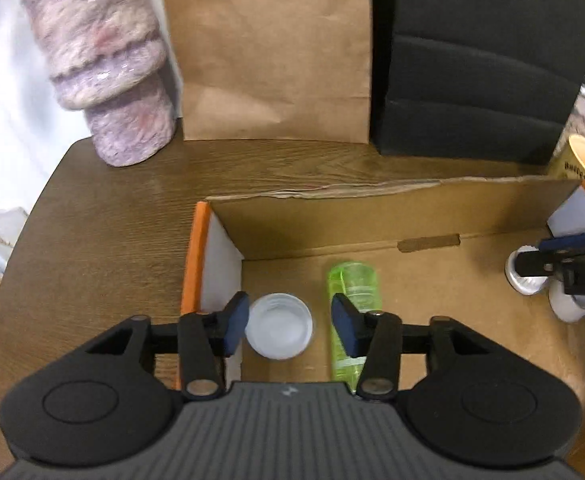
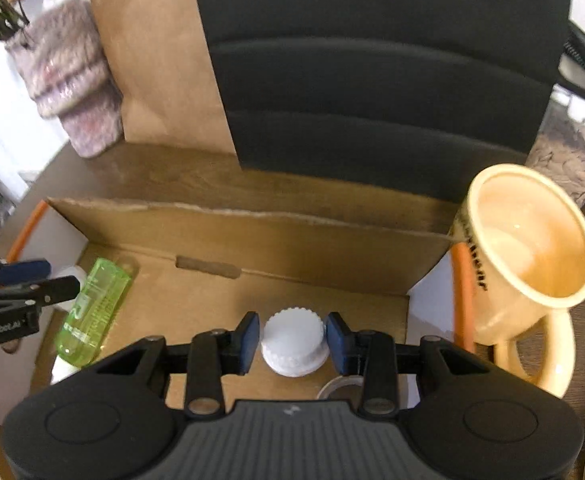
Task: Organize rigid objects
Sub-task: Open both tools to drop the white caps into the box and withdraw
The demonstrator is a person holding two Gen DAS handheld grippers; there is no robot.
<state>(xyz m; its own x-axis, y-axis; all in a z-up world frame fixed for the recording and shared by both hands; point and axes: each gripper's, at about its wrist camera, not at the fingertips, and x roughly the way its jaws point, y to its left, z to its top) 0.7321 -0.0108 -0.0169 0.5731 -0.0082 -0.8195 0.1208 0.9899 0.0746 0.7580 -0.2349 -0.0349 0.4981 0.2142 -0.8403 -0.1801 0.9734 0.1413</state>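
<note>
**Q:** Where are the task's things, and what are the grippers doing?

**A:** All lie in the cardboard box [image 1: 372,208] on the wooden table [image 1: 104,216]. At lower centre of the left wrist view, the left gripper [image 1: 290,322] is spread wide over a clear round cup [image 1: 280,331], gripping nothing; a green bottle [image 1: 352,300] lies on its side just right of the cup. At lower centre of the right wrist view, the right gripper [image 2: 292,338] brackets a white ribbed cap [image 2: 295,344]. Its pads sit just beside the cap's sides, and whether they press it cannot be told.

**Q:** How should these handle?

**A:** Probably light, stiff plastic. The cap's ribbed rim offers grip across its width. The cup looks thin-walled and smooth, so squeeze its rim gently. The bottle may roll; take it across the body.

**Q:** What does each view add?

**A:** Only the right wrist view shows the cream mug [image 2: 528,248], tilted outside the box at right, and the cap's ribbing. Only the left wrist view looks down into the cup and shows silver and white pieces [image 1: 526,276] at its right edge, under the other gripper.
</note>
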